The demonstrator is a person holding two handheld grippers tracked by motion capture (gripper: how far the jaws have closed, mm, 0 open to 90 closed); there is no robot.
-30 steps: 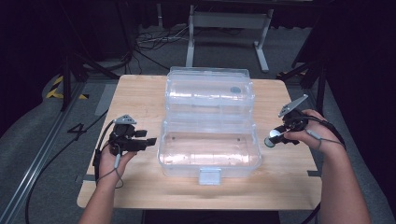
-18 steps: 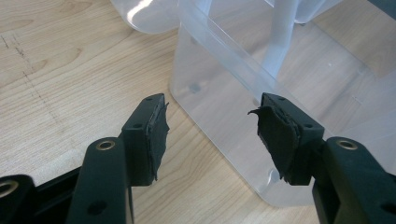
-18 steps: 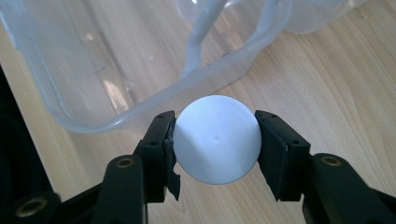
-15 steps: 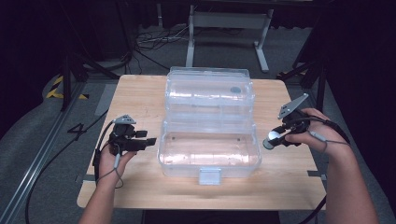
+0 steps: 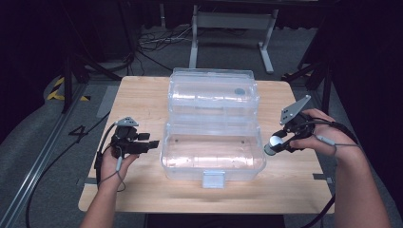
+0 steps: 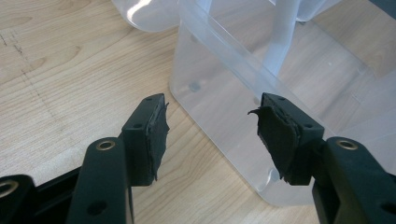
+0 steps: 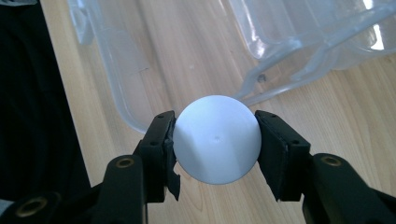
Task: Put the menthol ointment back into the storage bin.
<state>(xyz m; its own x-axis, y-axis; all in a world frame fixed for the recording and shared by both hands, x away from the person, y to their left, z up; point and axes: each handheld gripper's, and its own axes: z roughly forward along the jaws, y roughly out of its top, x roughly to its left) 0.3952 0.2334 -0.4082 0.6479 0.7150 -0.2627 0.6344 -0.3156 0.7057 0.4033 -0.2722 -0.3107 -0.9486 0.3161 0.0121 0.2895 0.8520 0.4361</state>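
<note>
1. One white ball (image 7: pixel 217 139) is sitting between the two black pads of the right gripper (image 5: pixel 274 144); both pads are pressing on its sides, so this claw is holding the ball
2. In the high view the ball (image 5: pixel 274 141) is hanging just off the right end of the near half of the box, above the table top
3. One clear plastic box (image 5: pixel 212 151) is lying open on the table: two halves, the near one with a latch tab at its front edge, the far one (image 5: pixel 214 90) lying joined behind it
4. One small dark round mark is showing on the far half, toward its right side; what it is cannot be told
5. The left gripper (image 6: pixel 208 128) is standing with its jaws wide apart and nothing between the pads; the corner of the near half is lying just ahead of the right-hand pad
6. In the high view the left gripper (image 5: pixel 153 144) is pointing at the left end of the near half, close to it but not touching
7. One wooden table (image 5: pixel 142 102) is bearing the box; two hands are working, one gripper in each
</note>
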